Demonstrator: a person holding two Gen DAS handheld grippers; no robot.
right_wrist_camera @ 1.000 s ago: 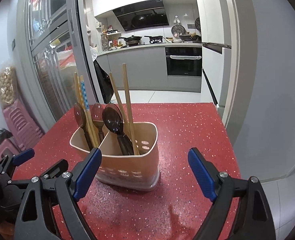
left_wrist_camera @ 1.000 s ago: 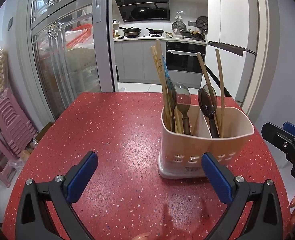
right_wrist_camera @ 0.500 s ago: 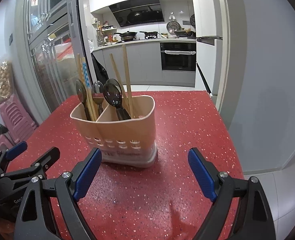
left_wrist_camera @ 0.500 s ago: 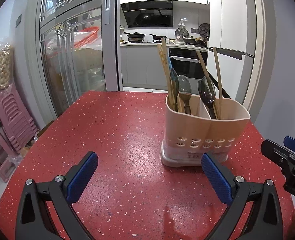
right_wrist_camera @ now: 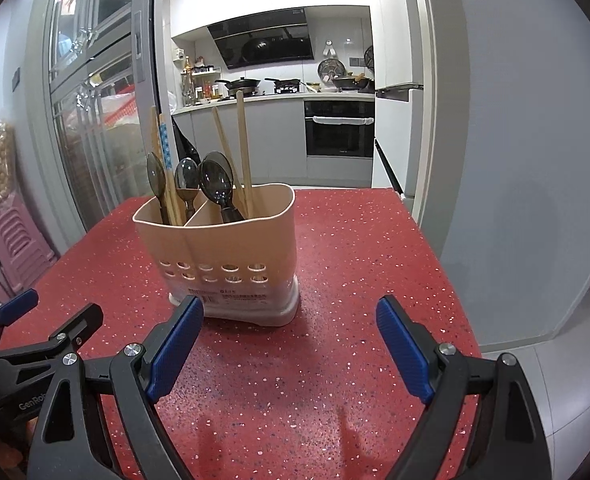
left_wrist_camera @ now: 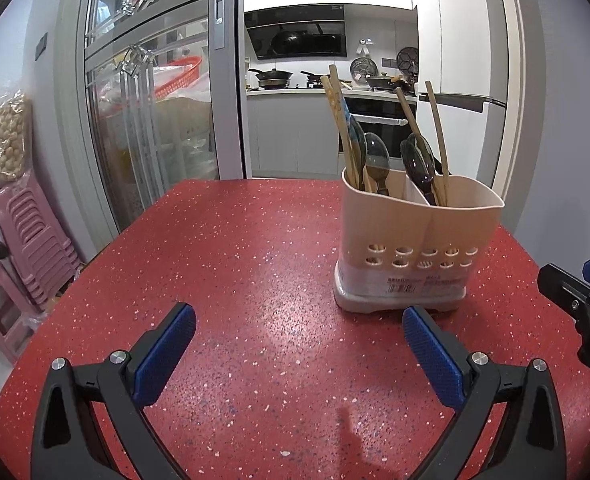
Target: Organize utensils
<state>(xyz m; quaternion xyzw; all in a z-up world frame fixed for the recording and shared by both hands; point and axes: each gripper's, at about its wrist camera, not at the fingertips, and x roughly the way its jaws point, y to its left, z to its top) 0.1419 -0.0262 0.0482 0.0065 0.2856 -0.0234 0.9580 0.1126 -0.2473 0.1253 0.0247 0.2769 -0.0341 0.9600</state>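
Bench [left_wrist_camera: 255, 264]: red, speckled.
Holder [left_wrist_camera: 419, 248]: beige, upright on bench, spoons and chopsticks in both compartments.
Left gripper [left_wrist_camera: 299, 354]: fingers apart, empty; holder ahead, right.
Right gripper [right_wrist_camera: 291, 346]: fingers apart, empty; holder ahead, left.

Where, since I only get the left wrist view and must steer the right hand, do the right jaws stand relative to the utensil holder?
Observer: The right gripper has its jaws wide open with nothing held. The utensil holder stands just ahead, toward the picture's left of their gap.
Operator: Any room to the holder's right?
Observer: Yes. Bare red table runs on to the right, then its edge gives way to grey floor.
Operator: Is my left gripper crowding it?
Observer: No. The left gripper shows low at that view's left edge, apart from the holder.
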